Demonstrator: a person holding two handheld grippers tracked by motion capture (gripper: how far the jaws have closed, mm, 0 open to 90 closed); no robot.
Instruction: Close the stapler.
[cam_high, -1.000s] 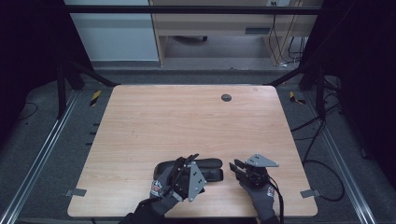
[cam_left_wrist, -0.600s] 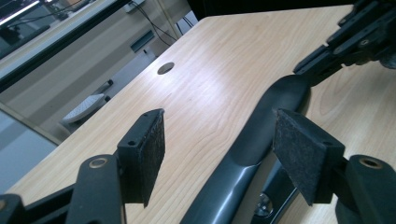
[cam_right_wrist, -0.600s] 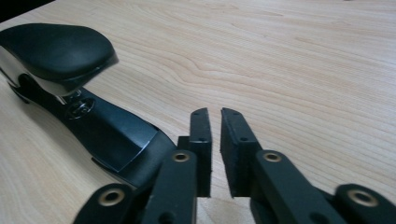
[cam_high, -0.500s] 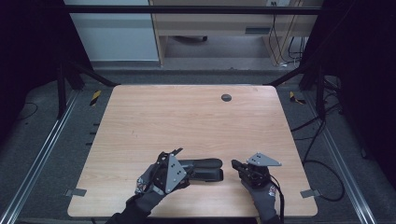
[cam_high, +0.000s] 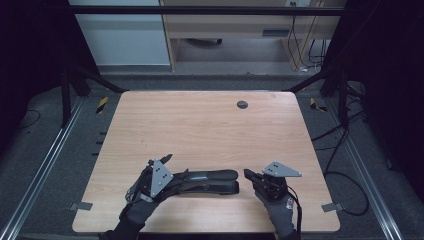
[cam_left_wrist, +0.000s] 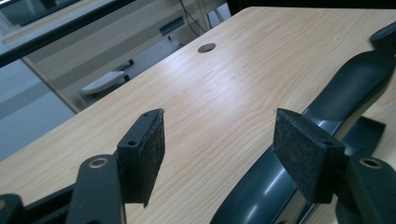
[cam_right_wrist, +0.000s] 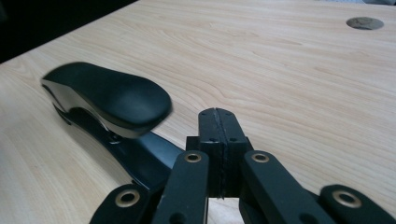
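Resting near the table's (cam_high: 200, 125) front edge, the black stapler (cam_high: 212, 181) sits unheld; right gripper (cam_right_wrist: 219, 116) has just pressed together empty, left gripper (cam_left_wrist: 219, 140), spread, has drawn leftward.

A black stapler (cam_high: 212, 181) lies lengthwise near the front edge of the wooden table (cam_high: 200, 125). The left gripper (cam_high: 167, 167) sits at its left end, jaws seemingly apart. The right gripper (cam_high: 248, 173) hovers just beside its right end.

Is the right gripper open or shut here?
Shut. In its own view the right gripper has both pads pressed flat together with nothing between, beside the black stapler.
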